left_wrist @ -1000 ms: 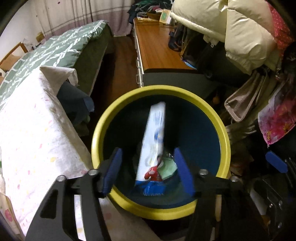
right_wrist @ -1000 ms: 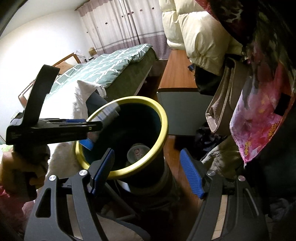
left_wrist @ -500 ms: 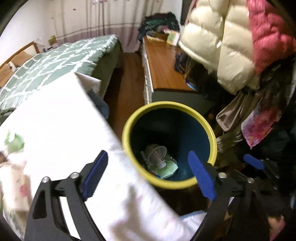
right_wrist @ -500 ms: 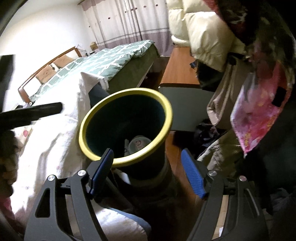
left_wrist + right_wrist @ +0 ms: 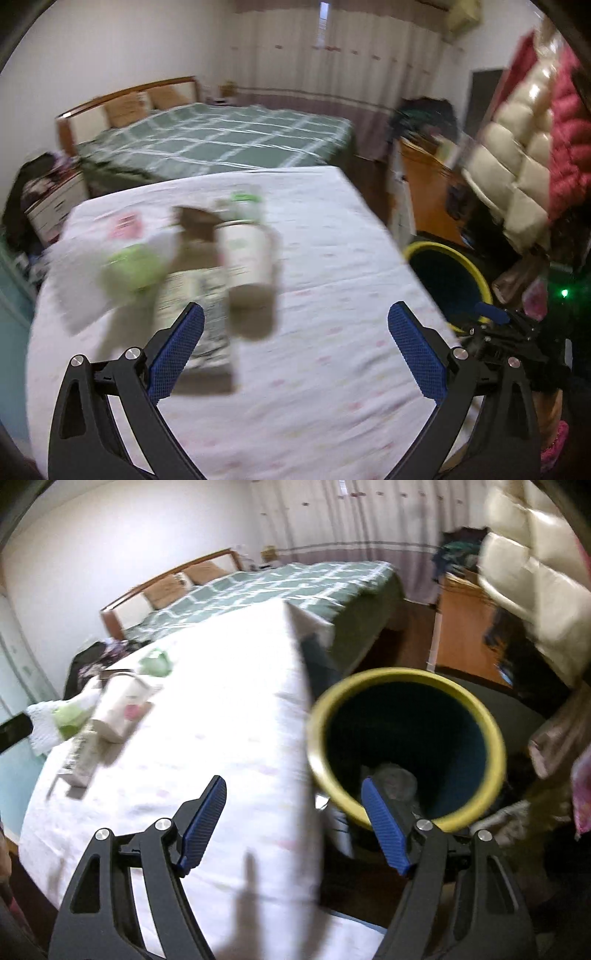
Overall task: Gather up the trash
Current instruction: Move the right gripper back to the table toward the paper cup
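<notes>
1. Left gripper (image 5: 295,343) fingers opening, nothing between them, over the white-sheeted bed (image 5: 332,387).
2. Right gripper (image 5: 293,823) fingers spread, empty, at the bed edge beside the yellow-rimmed bin (image 5: 495,738).
3. Trash pile (image 5: 177,266) lies blurred on the bed, ahead-left of the left fingers: cup (image 5: 247,254), green wad (image 5: 133,269), flat box (image 5: 195,295).
4. Bin stands on the floor just beside the bed, something grey inside.
</notes>
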Motion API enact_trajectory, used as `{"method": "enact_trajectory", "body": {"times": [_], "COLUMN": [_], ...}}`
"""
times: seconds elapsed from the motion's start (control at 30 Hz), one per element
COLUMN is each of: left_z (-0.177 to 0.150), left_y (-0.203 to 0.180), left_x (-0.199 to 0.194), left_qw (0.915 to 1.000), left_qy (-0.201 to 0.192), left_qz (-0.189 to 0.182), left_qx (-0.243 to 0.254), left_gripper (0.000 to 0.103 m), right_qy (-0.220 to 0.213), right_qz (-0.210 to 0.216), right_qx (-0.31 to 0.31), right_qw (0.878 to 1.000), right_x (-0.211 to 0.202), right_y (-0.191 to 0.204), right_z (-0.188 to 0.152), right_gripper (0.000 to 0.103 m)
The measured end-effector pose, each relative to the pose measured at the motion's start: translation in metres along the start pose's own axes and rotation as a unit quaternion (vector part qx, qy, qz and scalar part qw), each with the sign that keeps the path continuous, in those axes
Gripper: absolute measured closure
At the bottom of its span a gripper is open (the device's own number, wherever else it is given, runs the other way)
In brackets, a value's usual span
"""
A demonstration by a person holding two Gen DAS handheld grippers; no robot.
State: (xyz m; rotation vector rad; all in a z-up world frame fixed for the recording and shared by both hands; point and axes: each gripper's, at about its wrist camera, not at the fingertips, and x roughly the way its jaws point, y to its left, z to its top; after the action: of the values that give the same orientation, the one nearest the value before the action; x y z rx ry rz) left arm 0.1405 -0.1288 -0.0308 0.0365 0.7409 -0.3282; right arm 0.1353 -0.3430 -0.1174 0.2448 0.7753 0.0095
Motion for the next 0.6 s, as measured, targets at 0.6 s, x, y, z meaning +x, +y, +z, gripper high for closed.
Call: {"method": "enact_trajectory", "body": {"times": [0.6], "left_z": [-0.049], "left_y": [0.101], "left_x": [-0.032], "left_qw": [0.9948], "left_qy": [-0.001], "left_qz": [0.045], "left_qx": [-0.092], "left_gripper": [0.005], "right_qy": [0.027], "right_qz": [0.091], "right_qx": [-0.045], "right_qw": [0.994], "right_x": [0.093], "right_y": [0.178], "right_z": [0.050], "right_gripper": [0.029]}}
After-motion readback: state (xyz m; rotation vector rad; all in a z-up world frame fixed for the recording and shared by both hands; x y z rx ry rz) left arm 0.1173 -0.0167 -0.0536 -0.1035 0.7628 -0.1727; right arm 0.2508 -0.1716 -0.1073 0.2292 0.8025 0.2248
